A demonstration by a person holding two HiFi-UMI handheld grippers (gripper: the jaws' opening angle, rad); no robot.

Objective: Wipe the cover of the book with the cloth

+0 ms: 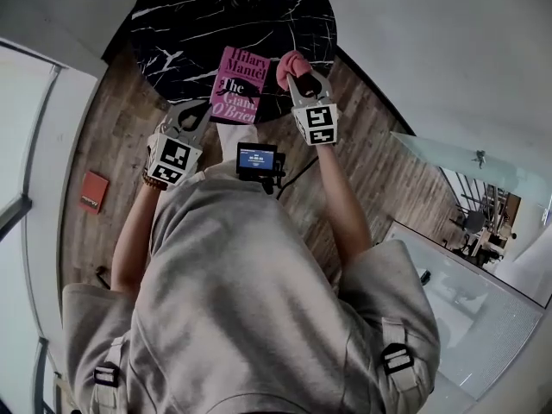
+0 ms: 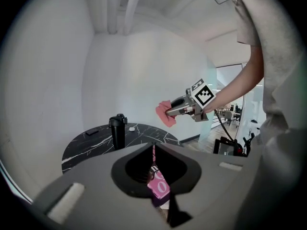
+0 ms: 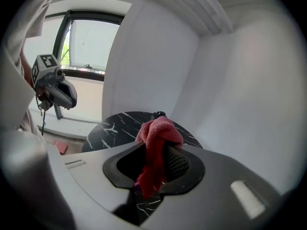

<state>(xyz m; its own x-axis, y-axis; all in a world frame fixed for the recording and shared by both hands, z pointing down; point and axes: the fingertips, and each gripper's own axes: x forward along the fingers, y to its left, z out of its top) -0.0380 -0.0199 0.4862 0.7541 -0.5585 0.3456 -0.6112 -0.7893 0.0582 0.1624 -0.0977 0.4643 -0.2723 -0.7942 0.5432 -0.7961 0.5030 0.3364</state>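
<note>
The book has a pink cover and hangs over the near edge of the round black marble table. My left gripper is shut on its lower left corner. In the left gripper view the book shows edge-on between the jaws. My right gripper is just right of the book, shut on a bunched pink cloth. The cloth fills the jaws in the right gripper view. I cannot tell whether the book rests on the table.
A black bottle, a small white thing and a dark flat thing stand on the far part of the table. A red object lies on the wooden floor at left. A glass table stands at right.
</note>
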